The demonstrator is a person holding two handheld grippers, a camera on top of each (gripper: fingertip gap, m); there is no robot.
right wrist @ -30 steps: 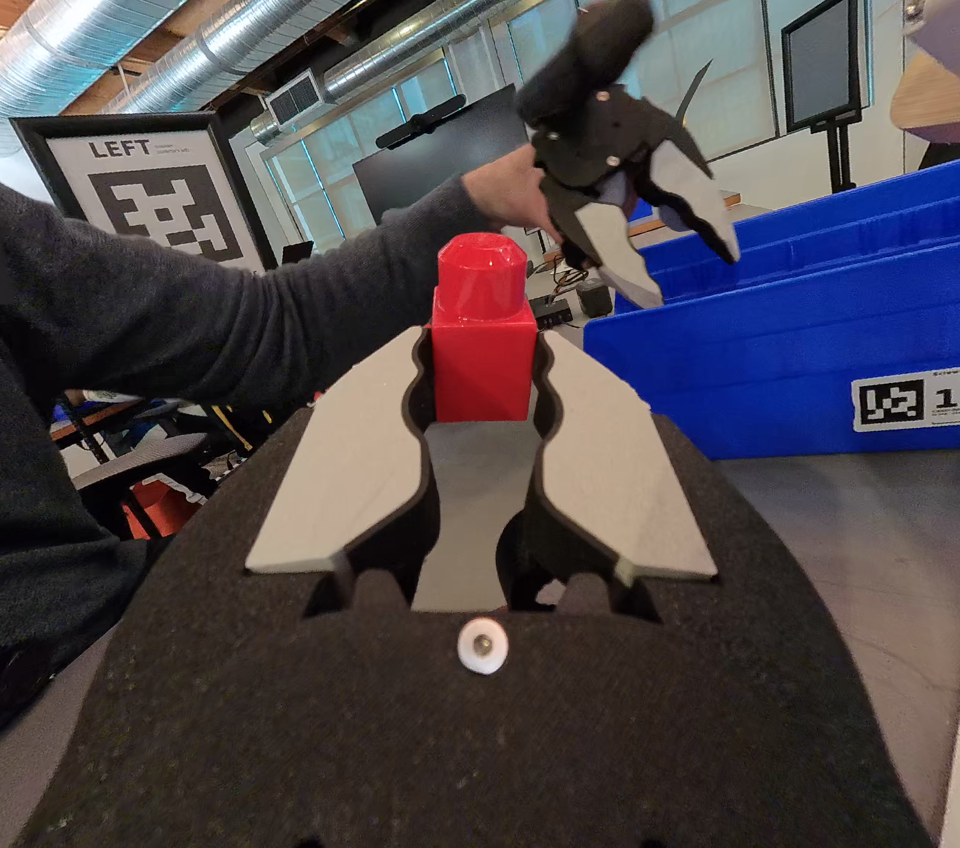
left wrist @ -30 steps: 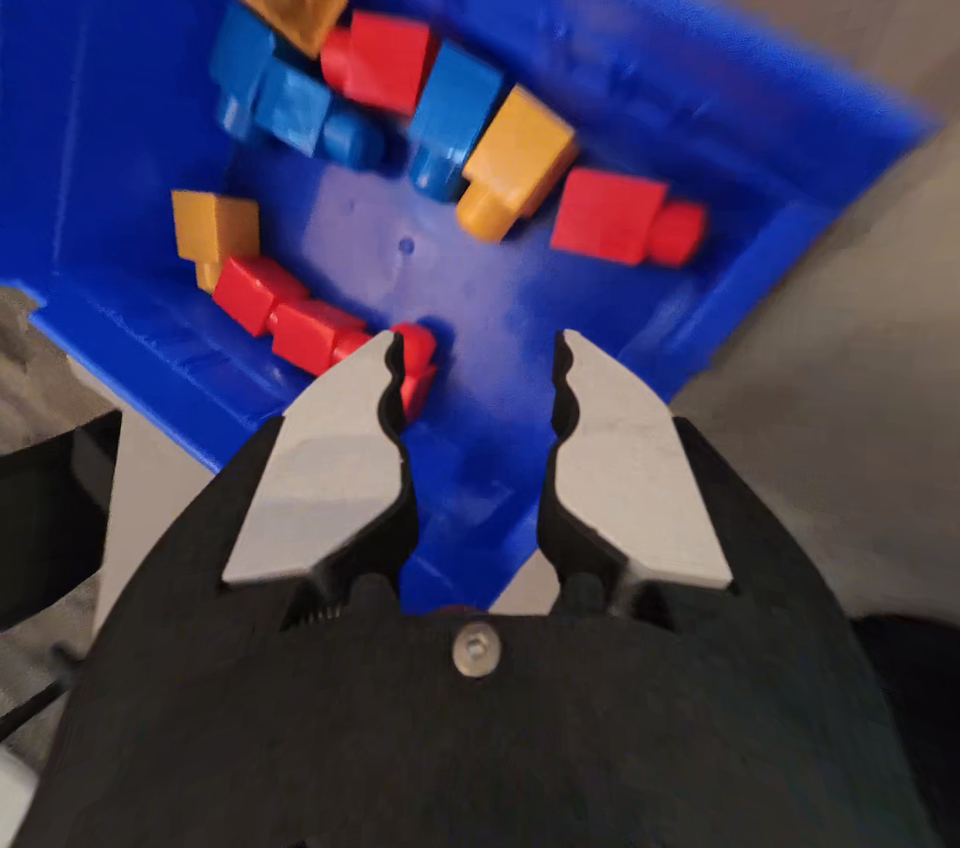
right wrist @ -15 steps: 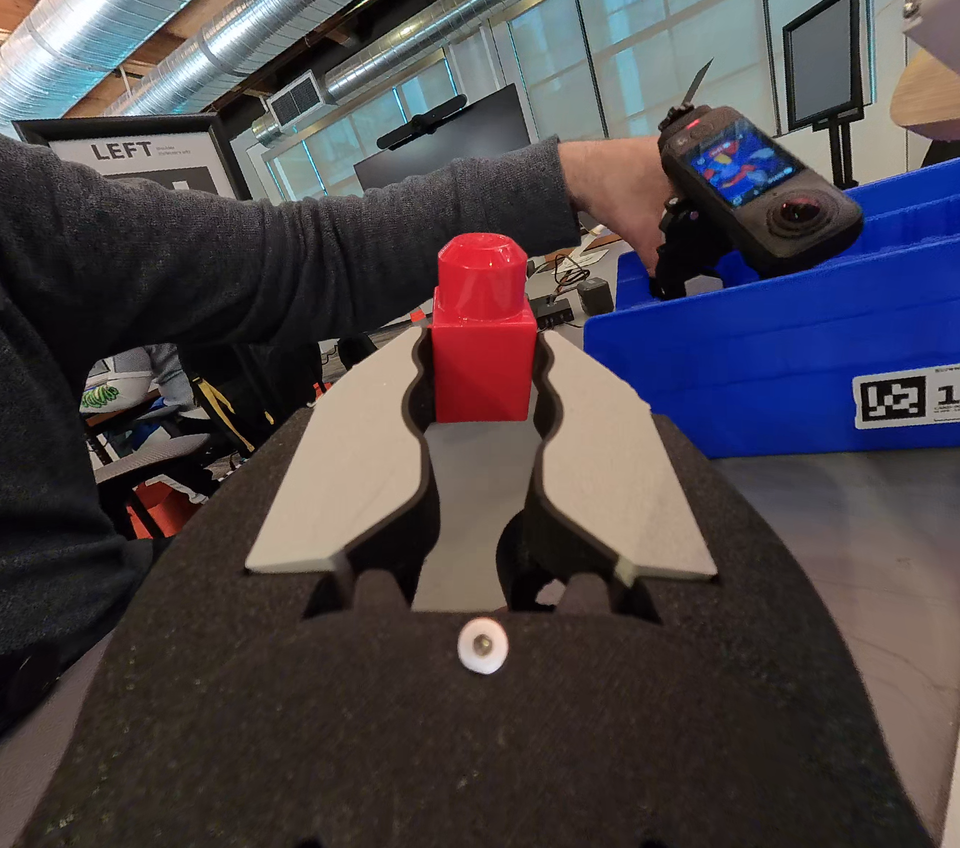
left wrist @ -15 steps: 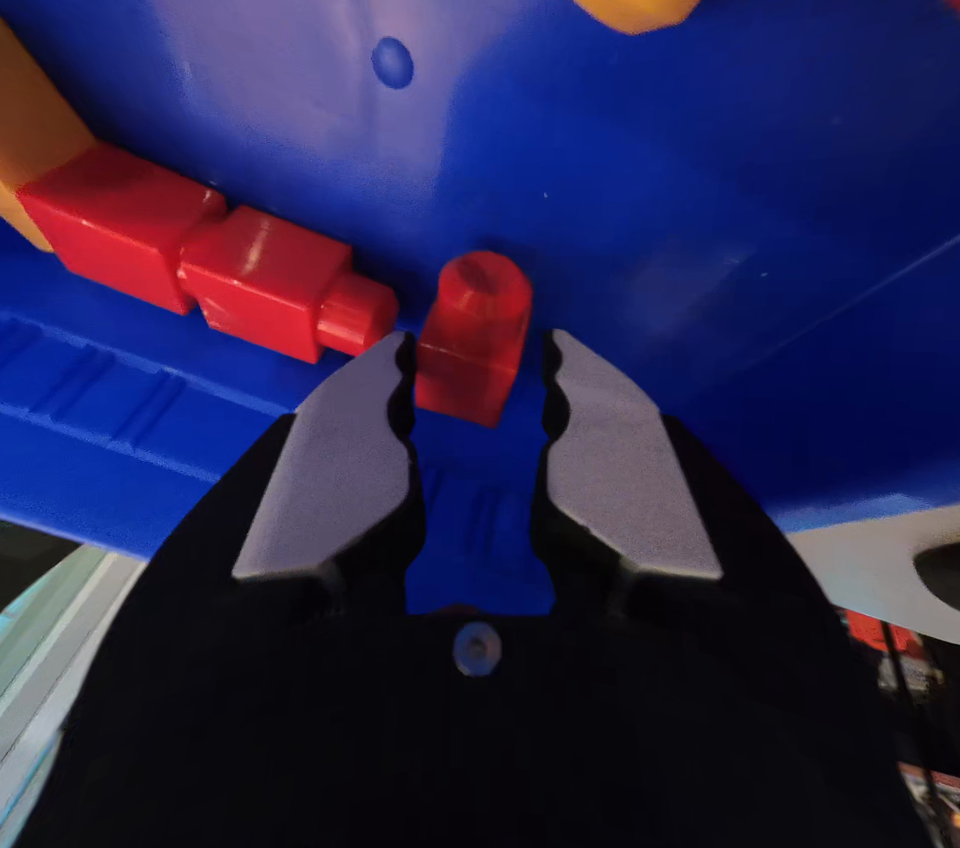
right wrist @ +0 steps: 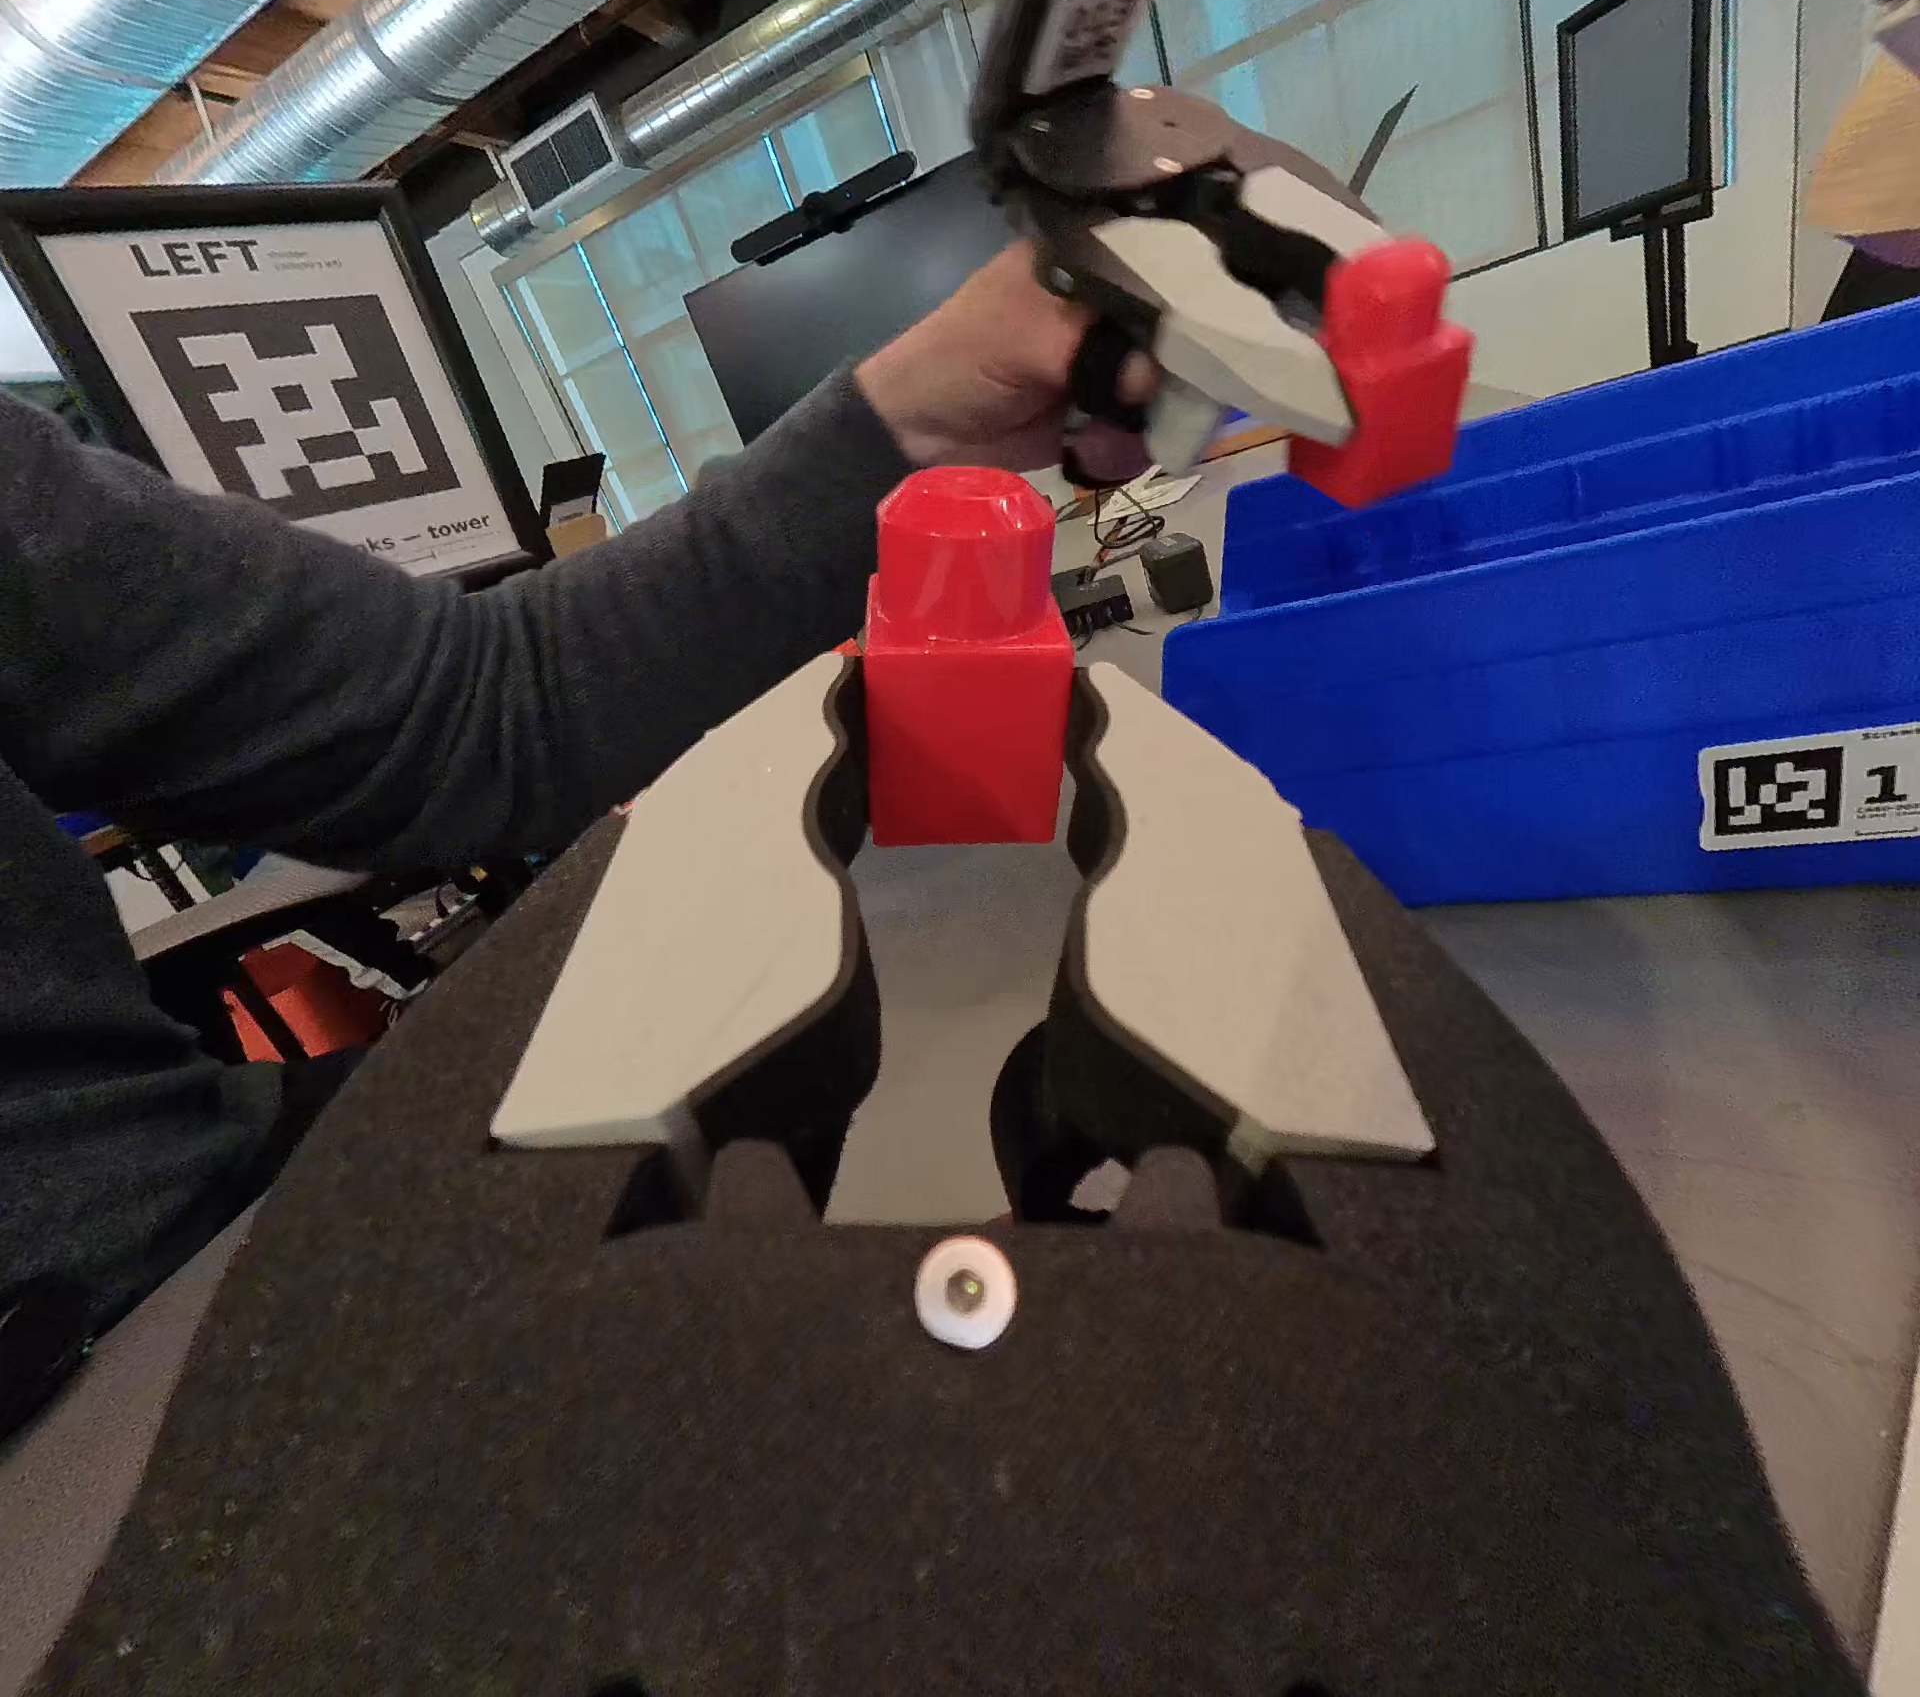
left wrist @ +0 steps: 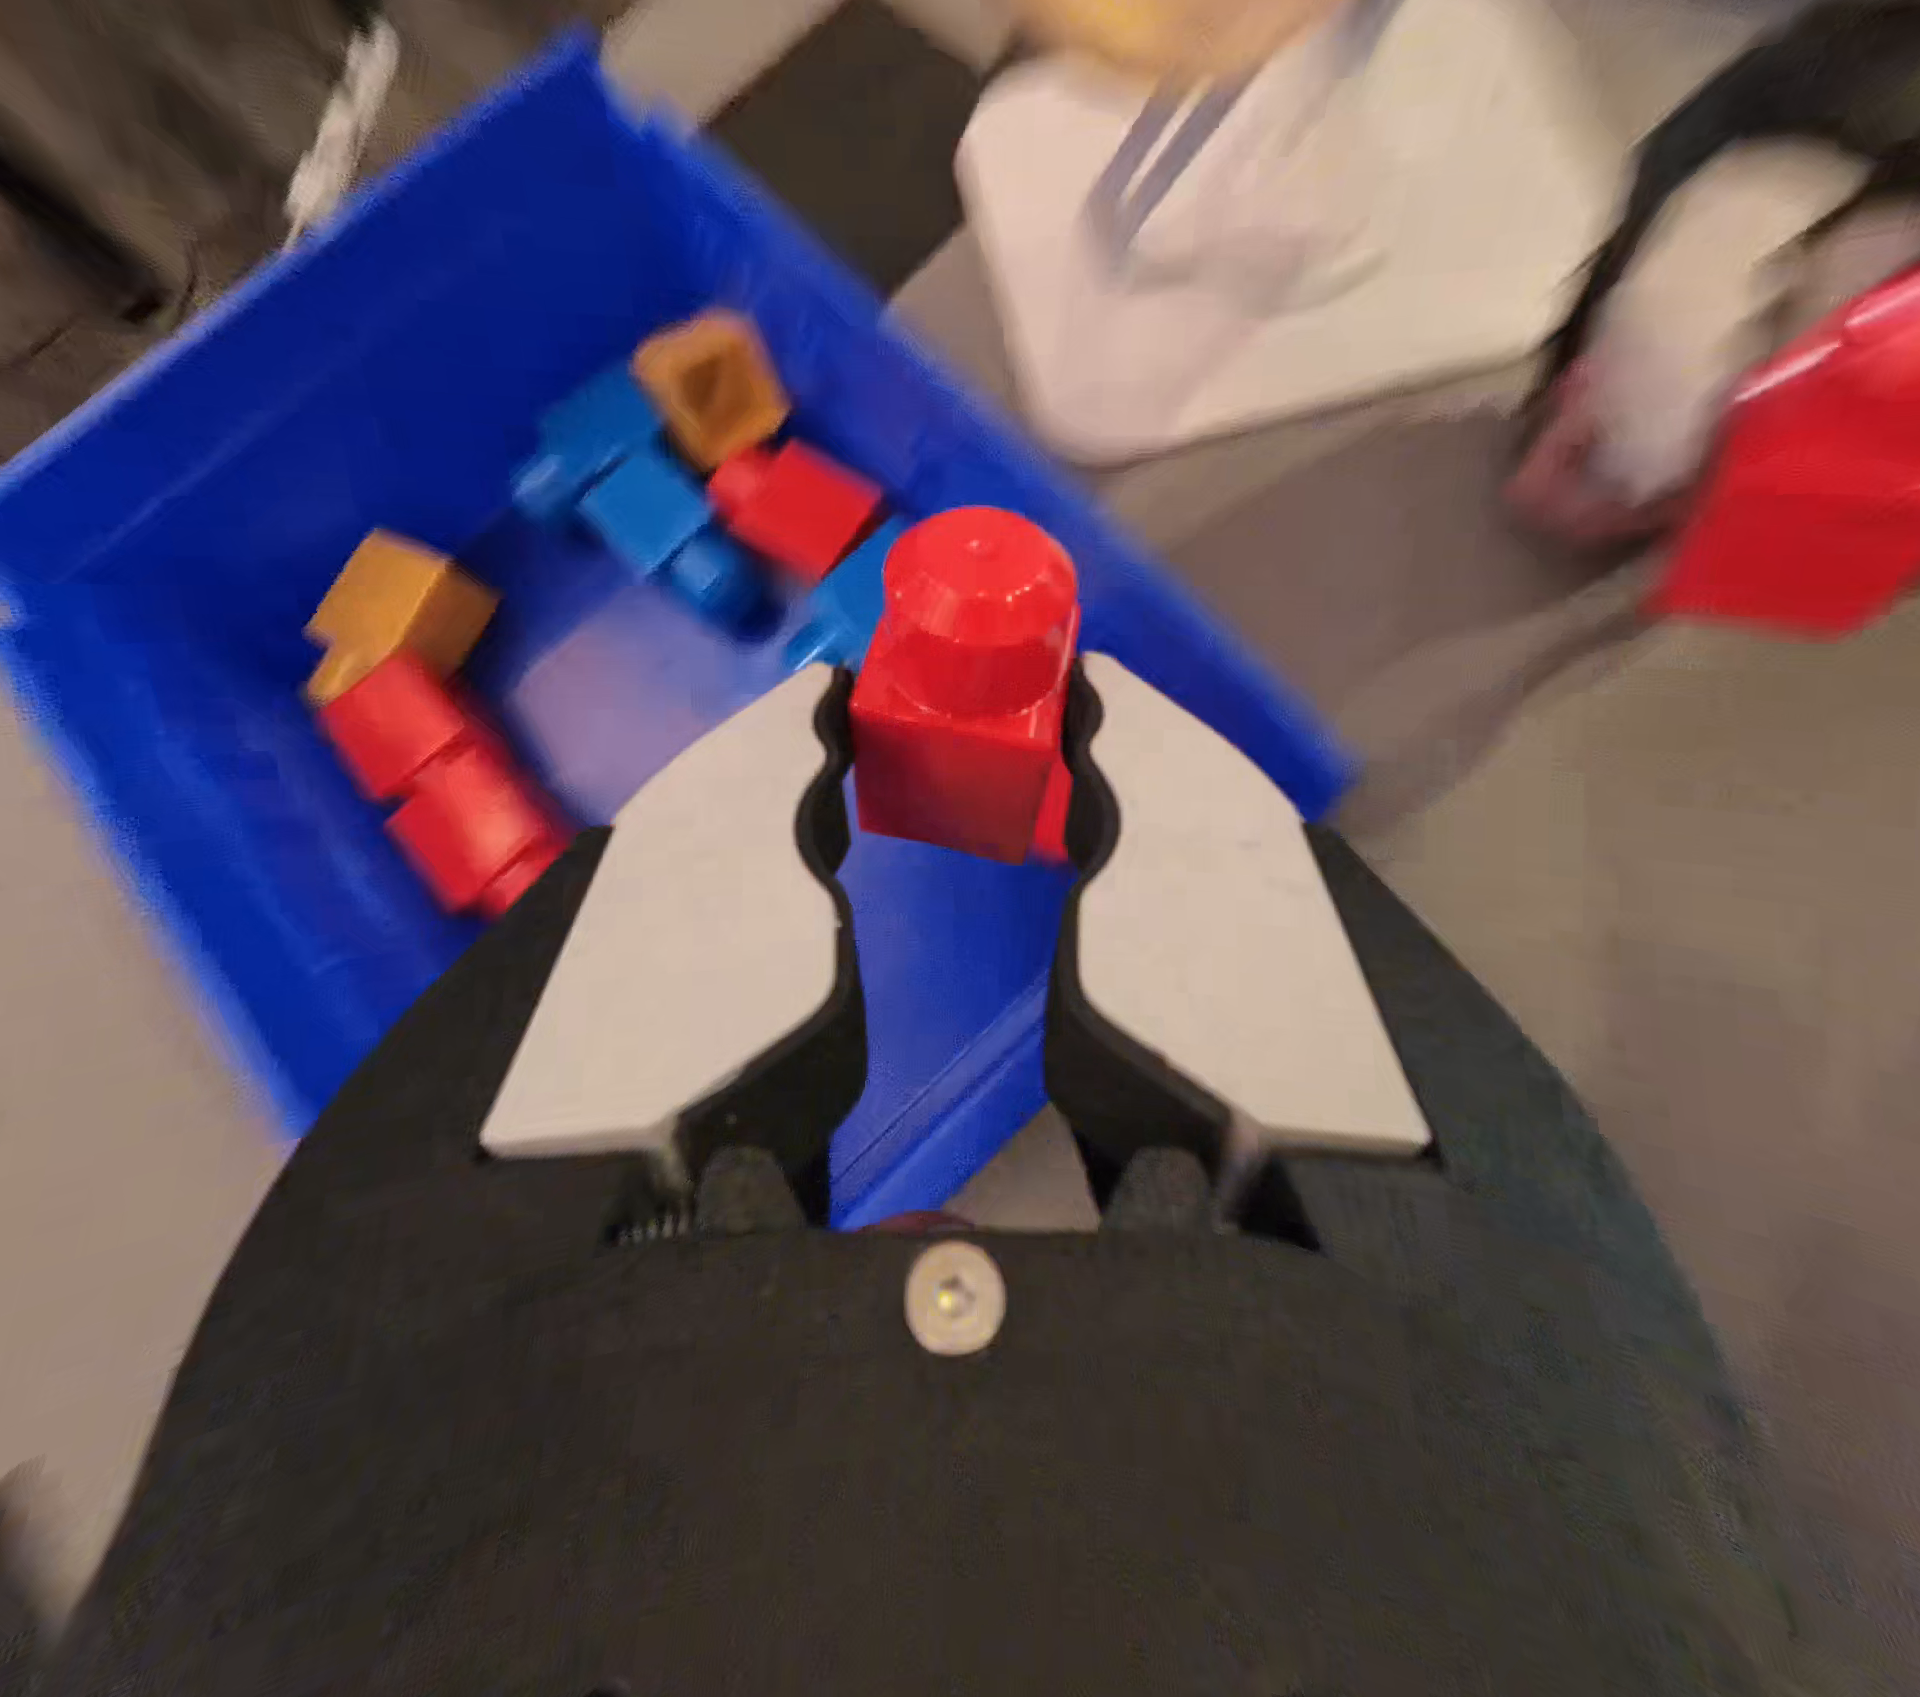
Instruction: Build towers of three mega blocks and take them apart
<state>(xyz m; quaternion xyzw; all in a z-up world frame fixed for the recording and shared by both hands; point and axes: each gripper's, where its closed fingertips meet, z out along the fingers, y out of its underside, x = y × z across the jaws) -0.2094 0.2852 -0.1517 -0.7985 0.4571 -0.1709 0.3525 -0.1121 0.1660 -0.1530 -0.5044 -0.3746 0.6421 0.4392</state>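
Note:
My left gripper [left wrist: 951, 712] is shut on a red mega block [left wrist: 961, 702], stud pointing away, and holds it in the air above the blue bin [left wrist: 208, 774]. The right wrist view shows the same left gripper [right wrist: 1340, 359] with that red block [right wrist: 1387, 390] over the bin's [right wrist: 1558, 660] near wall. My right gripper [right wrist: 961, 712] is shut on another red mega block [right wrist: 966, 712], stud up, above the grey table [right wrist: 1662, 1076]. That block also shows at the right edge of the left wrist view [left wrist: 1808, 494]. Several red, blue and orange blocks [left wrist: 644, 484] lie in the bin.
A framed marker sign [right wrist: 281, 380] stands at the back left. A person's dark sleeve [right wrist: 364, 691] crosses the right wrist view. A small black box and cables [right wrist: 1174, 572] lie on the table behind the bin. The left wrist view is blurred by motion.
My left gripper went down into the bin, closed on a red block lying there and lifted it out. My right gripper has kept still with its red block.

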